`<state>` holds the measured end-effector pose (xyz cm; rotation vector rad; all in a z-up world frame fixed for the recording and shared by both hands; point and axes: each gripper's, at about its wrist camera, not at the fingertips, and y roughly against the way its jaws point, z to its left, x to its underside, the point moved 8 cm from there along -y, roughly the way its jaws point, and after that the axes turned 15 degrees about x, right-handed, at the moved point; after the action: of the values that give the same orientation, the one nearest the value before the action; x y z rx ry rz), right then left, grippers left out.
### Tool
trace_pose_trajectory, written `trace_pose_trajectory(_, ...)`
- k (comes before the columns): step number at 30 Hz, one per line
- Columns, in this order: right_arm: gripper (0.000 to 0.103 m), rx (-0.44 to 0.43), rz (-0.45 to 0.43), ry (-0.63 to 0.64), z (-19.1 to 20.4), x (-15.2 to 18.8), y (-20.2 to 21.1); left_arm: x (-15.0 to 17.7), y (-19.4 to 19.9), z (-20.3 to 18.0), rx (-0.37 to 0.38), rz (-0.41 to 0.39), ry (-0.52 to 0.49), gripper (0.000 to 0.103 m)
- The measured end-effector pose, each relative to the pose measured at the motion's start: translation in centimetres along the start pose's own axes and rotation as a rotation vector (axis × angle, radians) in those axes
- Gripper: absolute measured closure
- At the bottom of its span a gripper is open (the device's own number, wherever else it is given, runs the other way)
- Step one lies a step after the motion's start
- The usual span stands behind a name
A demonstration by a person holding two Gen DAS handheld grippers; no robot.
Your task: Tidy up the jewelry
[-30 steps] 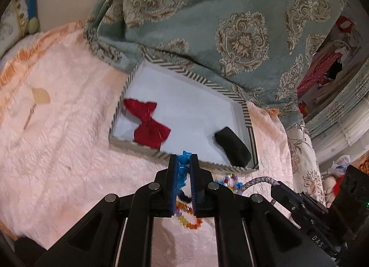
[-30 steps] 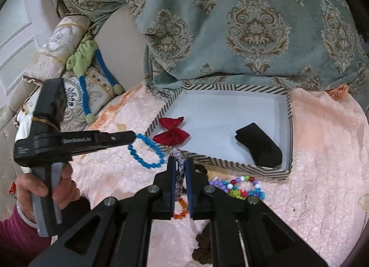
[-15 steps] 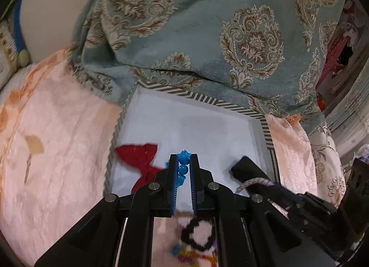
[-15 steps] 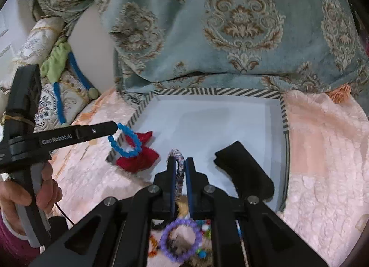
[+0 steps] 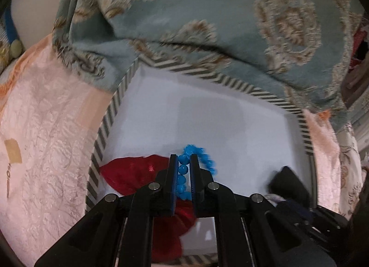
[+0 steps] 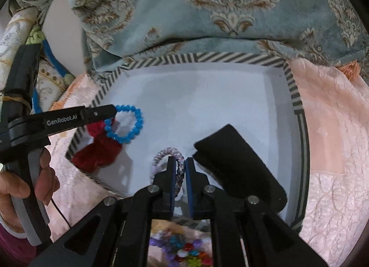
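A striped-rim box (image 5: 120, 96) (image 6: 297, 105) with a white floor holds a red bow (image 5: 136, 172) (image 6: 99, 149) and a black pouch (image 6: 239, 167) (image 5: 288, 184). My left gripper (image 5: 184, 158) (image 6: 113, 112) is shut on a blue bead bracelet (image 5: 200, 158) (image 6: 136, 126), which hangs above the bow inside the box. My right gripper (image 6: 180, 162) is shut on a braided purple-white bracelet (image 6: 166, 154) held over the box floor, just left of the pouch.
The box lies on a pink quilted cloth (image 5: 41, 133) (image 6: 334, 128). A teal patterned curtain (image 6: 207, 1) drapes over the box's far rim. Several coloured bead bracelets (image 6: 184, 250) lie on the cloth below my right gripper. A hand (image 6: 25, 188) holds the left gripper.
Both grippers have moved forward over the box with their bracelets. The loose bead pile has dropped behind, under the right gripper.
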<state>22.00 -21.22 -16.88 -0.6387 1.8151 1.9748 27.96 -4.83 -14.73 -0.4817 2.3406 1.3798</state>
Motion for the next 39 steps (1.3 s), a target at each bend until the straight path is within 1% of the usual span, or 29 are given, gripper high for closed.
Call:
trace_pose_trajectory(4,0.093,0.040,0.028,0.011,0.0,0.4,-1.2,0.4,-0.3,0.8,-0.019,0.004,0.010,0.103)
trace_pose_trajectory(6,0.089,0.053,0.046,0.012,0.1,0.7,-1.6,0.6,-0.2,0.8,-0.021,0.006,0.014,0.103)
trace_pose_trajectory(7,0.087,0.056,0.053,0.010,0.0,0.9,-1.7,0.7,0.0,0.6,-0.015,0.006,0.012,0.101)
trace_pose_trajectory(8,0.082,0.052,0.054,0.006,0.0,1.0,-1.7,0.8,0.1,0.4,-0.013,0.006,0.010,0.091)
trace_pose_trajectory(9,0.079,0.050,0.052,0.005,0.0,1.1,-1.6,0.9,0.3,0.3,-0.016,0.005,0.008,0.088)
trace_pose_trajectory(11,0.078,0.048,0.037,0.005,0.1,1.1,-0.9,1.2,0.7,0.1,-0.022,0.001,0.001,0.086)
trace_pose_trajectory(17,0.076,0.046,-0.022,-0.015,0.0,1.1,2.4,2.5,3.0,-0.6,-0.057,-0.016,-0.018,0.086)
trace_pose_trajectory(20,0.069,0.049,-0.057,-0.025,-0.1,1.2,4.3,3.1,4.4,-1.1,-0.061,-0.035,-0.025,0.086)
trace_pose_trajectory(21,0.066,0.053,-0.068,-0.025,0.0,1.2,4.9,3.3,5.0,-1.3,-0.071,-0.043,-0.030,0.086)
trace_pose_trajectory(24,0.062,0.072,-0.105,-0.015,0.3,1.7,6.9,4.0,6.8,-1.9,-0.100,-0.064,-0.058,0.086)
trace_pose_trajectory(34,0.055,0.099,-0.176,0.003,1.2,4.2,12.5,7.2,11.7,-3.3,-0.143,-0.134,-0.095,0.086)
trace_pose_trajectory(39,0.054,0.099,-0.196,-0.010,1.1,5.3,14.6,8.7,13.4,-4.0,-0.164,-0.158,-0.112,0.086)
